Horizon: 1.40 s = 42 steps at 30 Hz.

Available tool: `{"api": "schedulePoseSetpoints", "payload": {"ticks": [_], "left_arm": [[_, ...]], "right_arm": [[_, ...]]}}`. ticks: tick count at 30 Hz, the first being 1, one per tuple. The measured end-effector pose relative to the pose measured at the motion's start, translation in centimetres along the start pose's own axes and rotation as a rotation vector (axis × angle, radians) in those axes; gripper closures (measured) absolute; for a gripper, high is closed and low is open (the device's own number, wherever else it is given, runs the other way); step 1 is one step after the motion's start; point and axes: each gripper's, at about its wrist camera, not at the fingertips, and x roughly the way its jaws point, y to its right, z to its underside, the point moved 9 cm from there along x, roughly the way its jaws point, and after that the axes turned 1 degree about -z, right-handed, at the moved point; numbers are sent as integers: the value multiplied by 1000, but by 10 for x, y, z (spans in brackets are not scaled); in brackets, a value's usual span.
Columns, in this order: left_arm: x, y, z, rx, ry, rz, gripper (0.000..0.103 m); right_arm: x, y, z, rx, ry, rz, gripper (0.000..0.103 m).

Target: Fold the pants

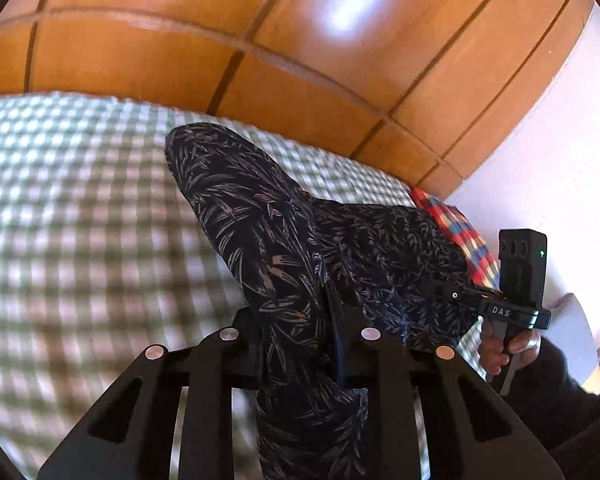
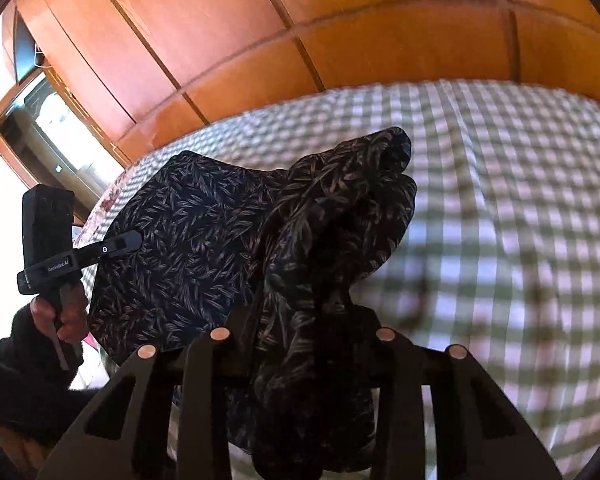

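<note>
The pants point(image 1: 268, 232) are dark navy with a pale leaf print, and they are lifted above a green-and-white checked bed point(image 1: 80, 208). My left gripper point(image 1: 304, 320) is shut on a bunched edge of the pants. My right gripper point(image 2: 300, 320) is shut on another bunched part of the pants point(image 2: 204, 248), and cloth hangs below its jaws. The fabric stretches between the two grippers. The right gripper also shows in the left wrist view point(image 1: 460, 294), at the right. The left gripper shows in the right wrist view point(image 2: 128, 242), at the left.
A wooden panelled headboard or wall point(image 1: 228, 32) rises behind the bed. A red, blue and yellow plaid cloth point(image 1: 456, 228) lies at the bed's far right corner. A wooden framed doorway or mirror point(image 2: 48, 128) stands at the left in the right wrist view.
</note>
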Motion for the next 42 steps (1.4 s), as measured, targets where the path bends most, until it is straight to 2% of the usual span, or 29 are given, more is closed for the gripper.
{"api": "schedulePoseSetpoints", "payload": {"ticks": [5,8,13,15,19,20,23,24,27,29,32,37,42], "left_arm": [[31,-23,-51,68,-22,-85,80],[40,-45,-77,70,-27,-113,80],[69,-65,-109,96,-38,-157,79],[75,-77,-112,91,-50,-170,78],[105,-114,-102,52,-120,-254,73],[112,-123,-94,31,-136,-253,71],[112,-125,-88,43,-83,-255,69],[112,-124,-89,53,-81,-269,68],[102,-122,-88,59,-82,-359,48],[88,-122,-91,42,-69,-418,47],[66,-116,-89,40,-31,-480,47],[45,-98,-71,93,4,-596,47],[43,-90,-58,124,27,-654,47]], "right_arm": [[24,10,-44,33,41,8,72],[40,16,-70,39,49,26,72],[67,29,-108,41,57,54,72],[77,34,-118,44,58,63,71],[97,49,-136,50,61,85,71],[106,55,-138,54,57,95,71],[135,83,-123,89,-10,124,68],[140,85,-119,96,-1,120,67],[138,89,-115,129,34,88,67],[137,88,-115,123,22,114,64],[132,87,-119,111,7,166,51],[108,76,-122,63,42,231,49],[83,54,-117,-10,121,301,51]]}}
